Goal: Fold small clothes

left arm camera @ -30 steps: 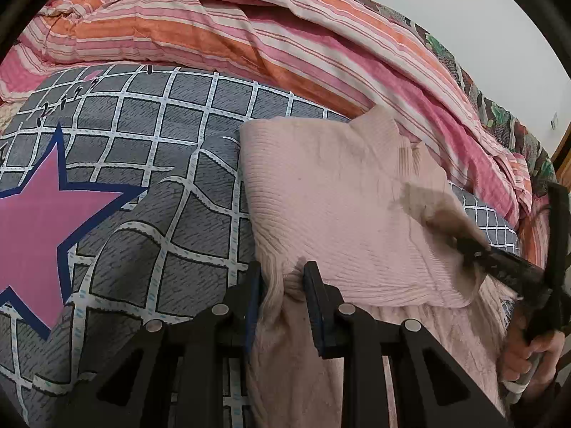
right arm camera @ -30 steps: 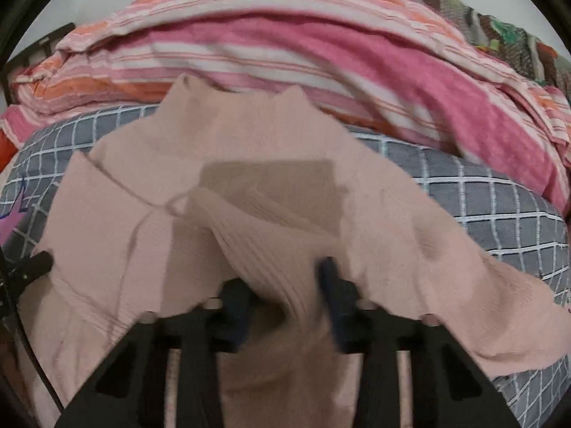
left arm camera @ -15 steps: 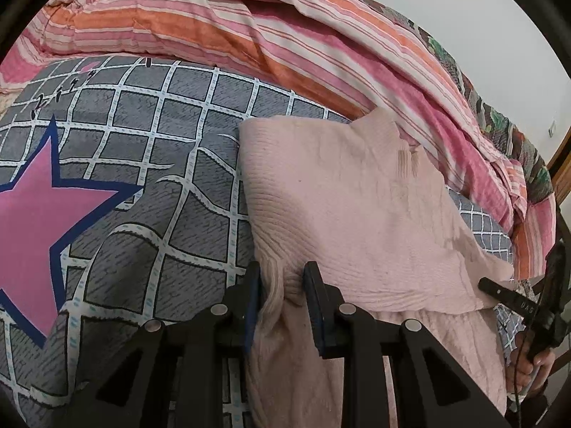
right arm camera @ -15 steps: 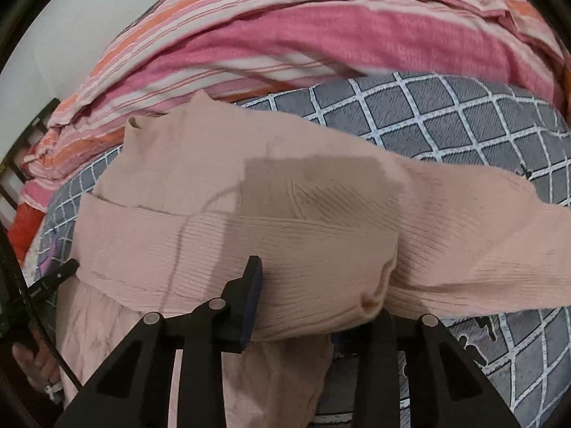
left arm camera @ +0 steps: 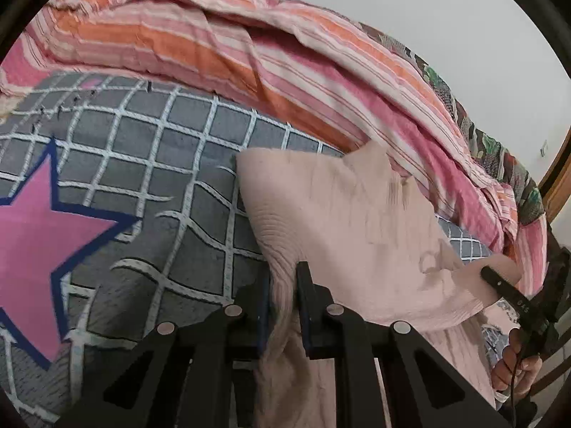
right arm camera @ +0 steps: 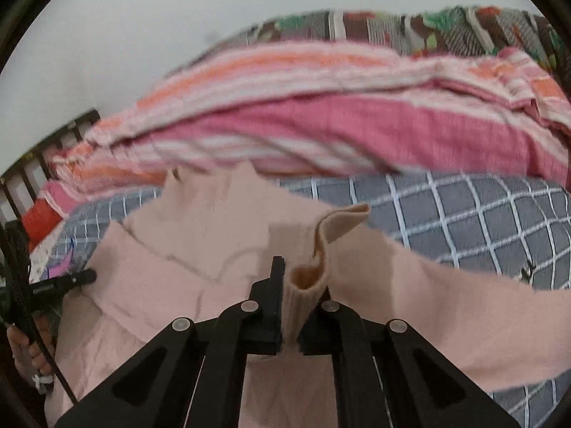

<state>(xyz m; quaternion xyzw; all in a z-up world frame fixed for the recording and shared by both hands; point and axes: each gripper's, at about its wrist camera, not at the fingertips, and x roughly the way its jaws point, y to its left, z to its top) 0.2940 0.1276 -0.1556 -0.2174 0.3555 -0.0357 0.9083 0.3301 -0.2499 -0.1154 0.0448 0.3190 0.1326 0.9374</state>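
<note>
A pale pink knit sweater (left arm camera: 342,221) lies on a grey checked bedspread (left arm camera: 150,164), one sleeve folded across its body. My left gripper (left arm camera: 282,285) is shut on the sweater's left side edge near the bed's front. My right gripper (right arm camera: 299,285) is shut on the ribbed cuff (right arm camera: 314,278) of the sweater's right sleeve and holds it raised over the sweater (right arm camera: 200,235). The right gripper shows at the far right of the left wrist view (left arm camera: 506,285). The left gripper shows at the far left of the right wrist view (right arm camera: 67,281).
A rumpled pink and orange striped quilt (left arm camera: 249,57) is piled along the back of the bed, against a white wall. A large pink star (left arm camera: 32,221) is printed on the bedspread to the left. A dark slatted bed frame (right arm camera: 39,164) stands at left.
My right gripper let go of the folded sleeve, swung right and has closed on the right sleeve's cuff, lifting it. My left gripper has kept its hold.
</note>
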